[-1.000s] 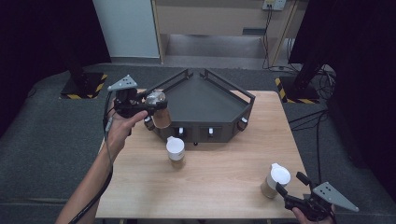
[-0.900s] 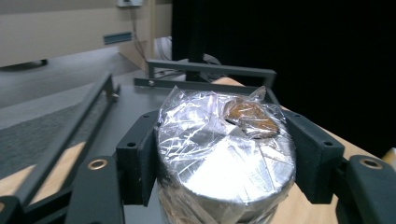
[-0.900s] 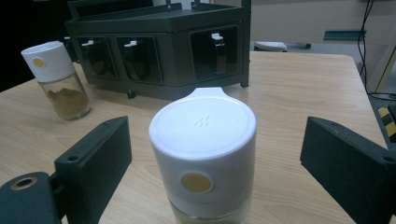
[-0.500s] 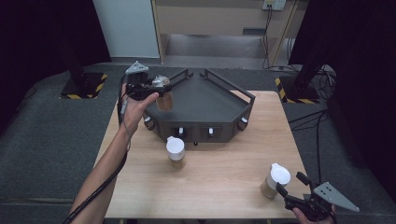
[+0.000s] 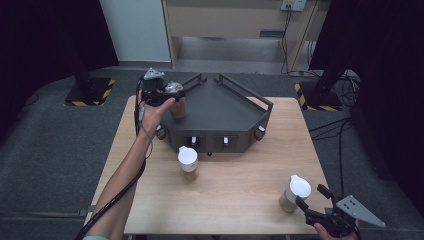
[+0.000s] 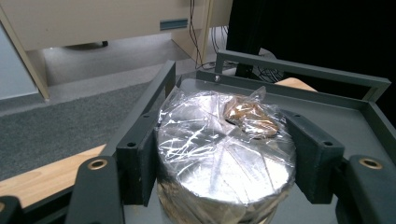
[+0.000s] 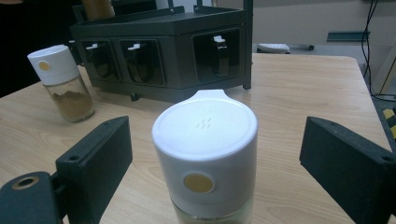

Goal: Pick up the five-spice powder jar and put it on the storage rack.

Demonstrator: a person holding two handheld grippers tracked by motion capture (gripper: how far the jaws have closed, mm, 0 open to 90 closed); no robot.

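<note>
Since half a second ago the left gripper has carried its foil-topped jar a little further right and inward, so the jar now hangs over the left corner of the dark rack, past its raised rail, where before it was just at the rail's outer edge; a second ago it was lower, beside the rack's left front corner. The person's forearm is stretched further across the worktop than in either earlier frame.

Seen from the left gripper view, the jaws are clamped on both sides of the foil-topped jar, pads pressed against its upper wall; the crinkled foil and film cover has a small torn patch showing brown near its far edge. The jar is upright, with the rack's flat grey top under and beyond it.

Nothing has shifted at the right: the right gripper sits at the near right corner of the worktop, exactly as in both earlier frames. Its jaws stand wide apart, with the white-lidded jar upright between them and touching neither pad. A second white-capped jar of brown powder stands near the middle of the worktop, just in front of the rack, unmoved.
</note>
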